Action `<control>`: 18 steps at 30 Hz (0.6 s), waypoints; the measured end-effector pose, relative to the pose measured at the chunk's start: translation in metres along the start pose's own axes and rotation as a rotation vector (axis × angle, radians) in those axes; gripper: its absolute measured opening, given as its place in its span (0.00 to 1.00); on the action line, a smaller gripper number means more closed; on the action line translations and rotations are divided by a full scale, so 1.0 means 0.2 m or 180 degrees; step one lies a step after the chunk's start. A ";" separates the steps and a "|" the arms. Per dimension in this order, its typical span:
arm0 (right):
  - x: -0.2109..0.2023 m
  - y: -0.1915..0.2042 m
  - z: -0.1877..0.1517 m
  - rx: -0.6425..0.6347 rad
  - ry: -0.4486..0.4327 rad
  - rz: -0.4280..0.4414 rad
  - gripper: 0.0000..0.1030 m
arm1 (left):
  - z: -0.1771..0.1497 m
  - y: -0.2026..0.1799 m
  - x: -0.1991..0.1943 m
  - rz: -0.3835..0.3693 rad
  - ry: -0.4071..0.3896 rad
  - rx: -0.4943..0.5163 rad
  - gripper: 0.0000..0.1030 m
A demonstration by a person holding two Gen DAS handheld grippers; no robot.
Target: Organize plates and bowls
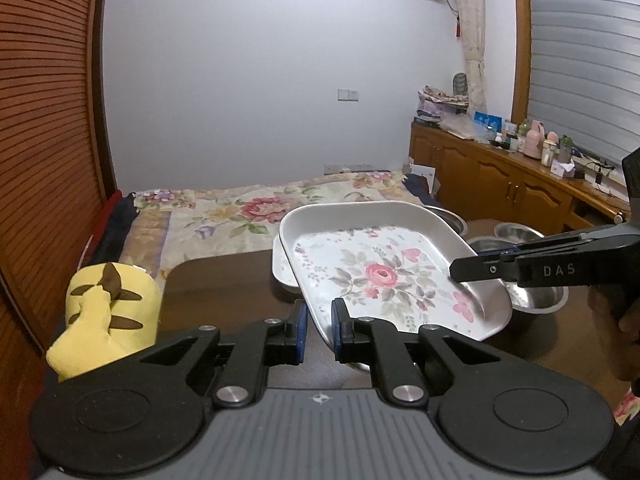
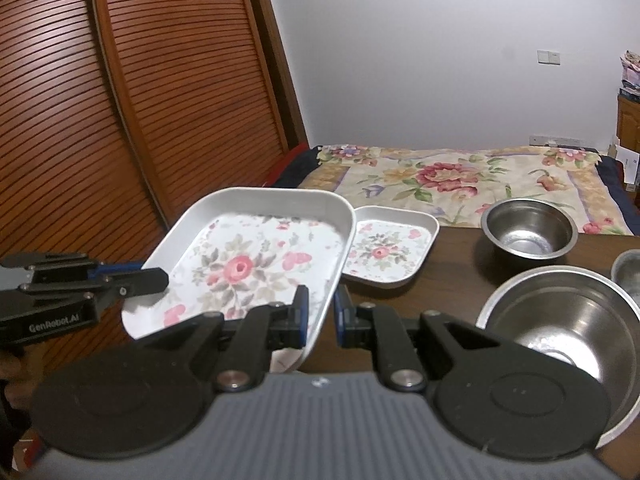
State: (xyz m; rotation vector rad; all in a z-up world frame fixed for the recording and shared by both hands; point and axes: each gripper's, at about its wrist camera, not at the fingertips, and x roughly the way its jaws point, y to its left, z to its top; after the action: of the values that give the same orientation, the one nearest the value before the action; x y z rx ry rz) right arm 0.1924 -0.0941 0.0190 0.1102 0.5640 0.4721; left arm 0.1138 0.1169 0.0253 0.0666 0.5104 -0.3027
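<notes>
your left claw (image 1: 319,330) and right claw (image 2: 321,318) each pinch opposite rims of the large floral plate (image 2: 256,268), tilted above the table (image 2: 448,284); small floral plate (image 2: 390,248) at two o'clock.

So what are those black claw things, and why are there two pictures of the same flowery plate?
Those claws are grabbers, one in each of a person's hands. Each carries its own camera, which gives two pictures. In the left grabber's picture, the left gripper pinches the rim of the big flowered plate, lifted and tilted above the brown table. In the right grabber's picture, the right gripper pinches the plate's other side. On the table sit a smaller flowered plate and shiny metal bowls. A yellow plush toy sits beside the table.
</notes>
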 end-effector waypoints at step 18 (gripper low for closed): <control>0.00 -0.06 -0.20 0.0069 0.0223 -0.0085 0.14 | -0.21 -0.06 0.06 -0.0160 0.0275 -0.0088 0.14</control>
State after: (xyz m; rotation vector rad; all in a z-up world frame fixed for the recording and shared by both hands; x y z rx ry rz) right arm 0.1759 -0.1055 -0.0168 0.1070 0.6387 0.4452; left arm 0.1005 0.1073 -0.0162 0.0400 0.6025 -0.3428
